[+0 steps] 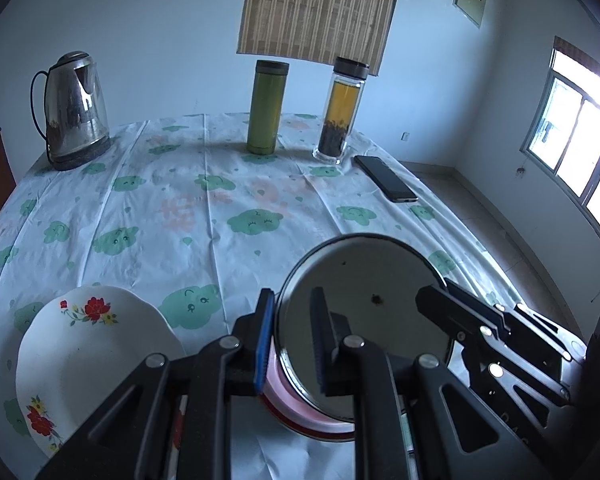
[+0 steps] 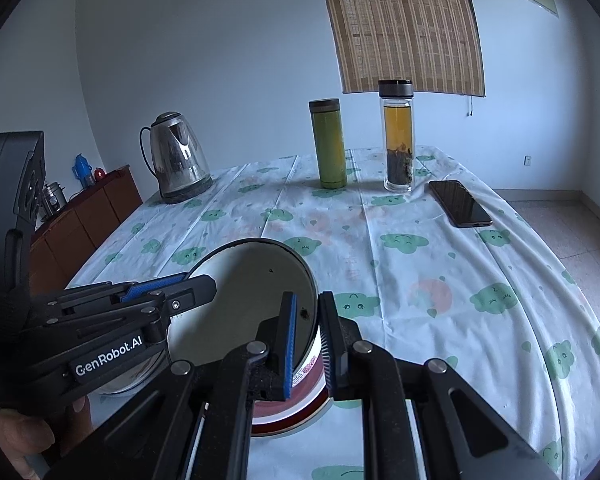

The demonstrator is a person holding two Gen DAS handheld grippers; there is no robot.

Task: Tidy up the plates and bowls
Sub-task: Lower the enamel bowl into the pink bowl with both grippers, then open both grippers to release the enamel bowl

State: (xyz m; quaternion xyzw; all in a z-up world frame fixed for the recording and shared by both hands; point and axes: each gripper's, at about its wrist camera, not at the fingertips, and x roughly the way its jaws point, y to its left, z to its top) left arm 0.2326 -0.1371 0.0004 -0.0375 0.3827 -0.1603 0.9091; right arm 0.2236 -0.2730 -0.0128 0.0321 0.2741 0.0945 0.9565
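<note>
A steel bowl (image 1: 364, 292) with a pink and dark red outer wall is held between both grippers, just above the tablecloth. My left gripper (image 1: 290, 344) is shut on its left rim, one finger inside and one outside. My right gripper (image 2: 308, 340) is shut on the bowl's (image 2: 256, 280) right rim the same way. It also shows in the left wrist view (image 1: 440, 300). A white plate (image 1: 92, 360) with red flowers lies left of the bowl, near the table's front edge.
On the far side of the table (image 1: 204, 208) stand a steel kettle (image 1: 74, 110), a green flask (image 1: 266, 108) and a glass tea bottle (image 1: 340, 112). A black phone (image 1: 386, 178) lies at the right. A wooden cabinet (image 2: 84, 216) stands left of the table.
</note>
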